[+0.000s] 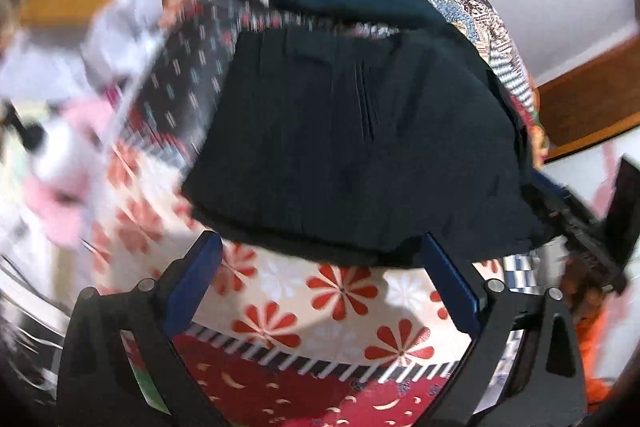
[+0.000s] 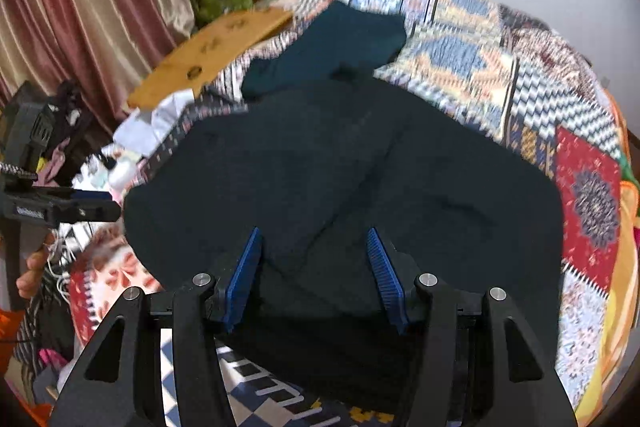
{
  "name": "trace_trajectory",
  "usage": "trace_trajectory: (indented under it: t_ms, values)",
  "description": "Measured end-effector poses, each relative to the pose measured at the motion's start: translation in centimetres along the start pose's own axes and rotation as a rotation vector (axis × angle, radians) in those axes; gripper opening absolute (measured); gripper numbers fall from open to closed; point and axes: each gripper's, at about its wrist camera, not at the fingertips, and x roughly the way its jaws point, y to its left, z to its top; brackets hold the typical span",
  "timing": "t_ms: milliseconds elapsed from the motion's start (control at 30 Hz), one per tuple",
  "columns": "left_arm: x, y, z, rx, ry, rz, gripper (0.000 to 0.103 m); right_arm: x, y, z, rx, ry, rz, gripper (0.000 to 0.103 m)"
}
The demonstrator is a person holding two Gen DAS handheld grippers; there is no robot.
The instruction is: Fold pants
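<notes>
Dark navy cloth pants [image 2: 340, 167] lie folded flat on the bright patchwork quilt bed [image 2: 540, 99]. Left tongs [image 1: 320, 259] and right tongs [image 2: 314, 275] both gape wide, holding nothing, probably so the fold stays put.

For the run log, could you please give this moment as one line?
left gripper: open, at pants' near edge | right gripper: open, over pants | pants: on quilt
</notes>
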Motion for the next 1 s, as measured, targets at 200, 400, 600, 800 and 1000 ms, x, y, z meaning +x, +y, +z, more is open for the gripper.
trace_trajectory:
  t_ms: [200, 400, 600, 800, 1000]
  values:
    - [1.5, 2.4, -0.5, -0.171, 0.042, -0.2, 0.1, -0.5, -0.1, -0.4, -0.011, -0.011, 0.009, 0.054]
    - [2.4, 3.3, 0.0, -0.286, 0.015, -0.266, 0.1, -0.3, 0.0, -0.4, -0.006, -0.014, 0.023, 0.057]
    - [4.1, 3.5, 1.8, -0.338, 0.041, -0.294, 0.1, -0.2, 0.0, -0.5, -0.004, -0.018, 0.03, 0.057]
    - [5.4, 2.2, 3.5, -0.293, 0.034, -0.191, 0.088, -0.2, -0.2, -0.5, 0.004, -0.022, 0.042, 0.057]
    - [2.8, 0.9, 4.6, -0.22, -0.098, -0.039, 0.023, -0.3, -0.4, -0.6, 0.013, -0.026, 0.055, 0.057]
